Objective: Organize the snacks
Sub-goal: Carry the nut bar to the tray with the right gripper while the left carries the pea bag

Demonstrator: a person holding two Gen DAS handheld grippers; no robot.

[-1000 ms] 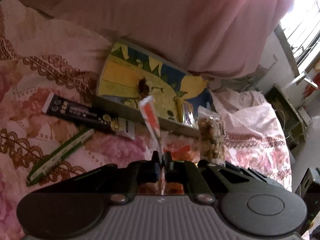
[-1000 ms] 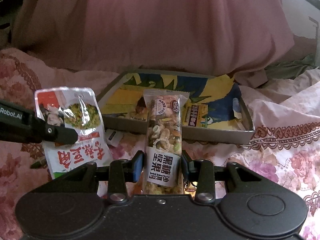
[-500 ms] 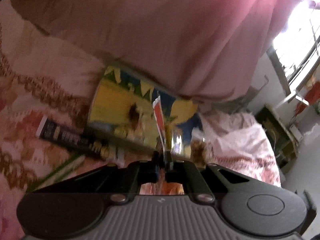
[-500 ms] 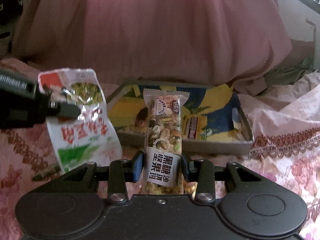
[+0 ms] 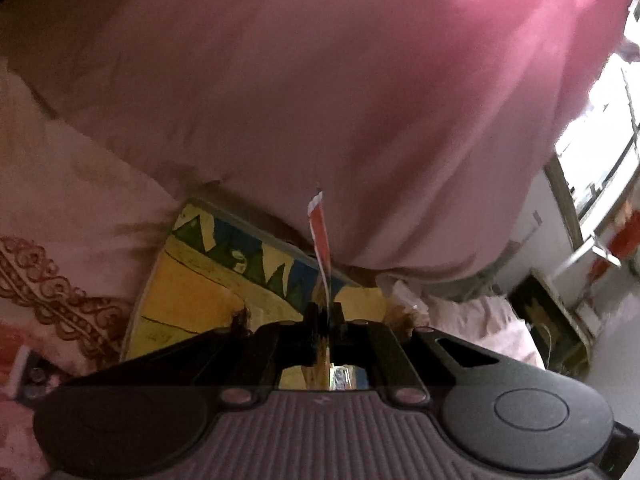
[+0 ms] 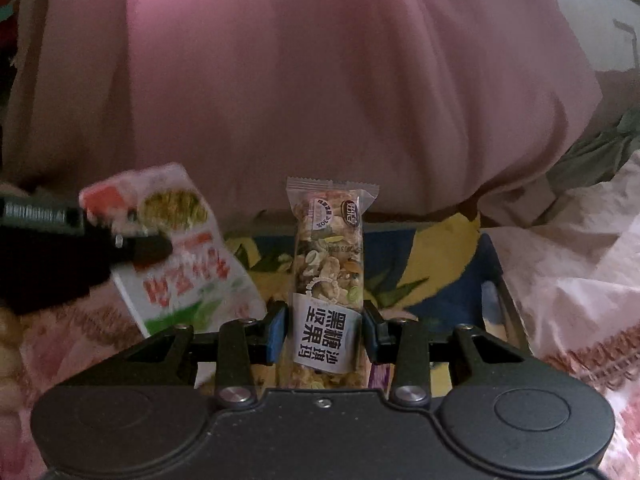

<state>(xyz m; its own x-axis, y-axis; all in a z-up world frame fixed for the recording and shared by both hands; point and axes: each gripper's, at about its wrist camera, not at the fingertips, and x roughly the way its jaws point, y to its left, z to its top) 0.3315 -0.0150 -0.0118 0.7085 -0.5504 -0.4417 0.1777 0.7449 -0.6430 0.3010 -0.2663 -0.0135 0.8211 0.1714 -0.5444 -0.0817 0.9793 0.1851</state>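
The jaws of the left gripper (image 5: 325, 316) are clenched on the flat snack pouch (image 6: 176, 248), seen edge-on in the left wrist view as a thin red and white strip rising toward twelve o'clock, and the jaws of the right gripper (image 6: 324, 332) are closed on the nut bar (image 6: 329, 264) at its labelled lower part, so that the clear wrapper stands upright toward twelve o'clock. The upper half of both views is filled by a large pink quilt (image 6: 320, 88), bunched in folds. Below it, a bed sheet (image 5: 64, 248) with a floral print and brown scrollwork is spread at nine o'clock in the left wrist view. The shallow tray (image 5: 192, 280), lined with a yellow, blue and green picture, is set on the bed just under the quilt's edge; in the right wrist view it is seen directly behind the nut bar, running toward three o'clock. The pouch, printed with red characters and a green food picture, is held at nine to ten o'clock of the nut bar, near it but apart, over the tray's left edge; its image is blurred. A small purple packet (image 6: 380, 376) is partly seen at four o'clock of the bar, behind the right finger; what it is cannot be told.
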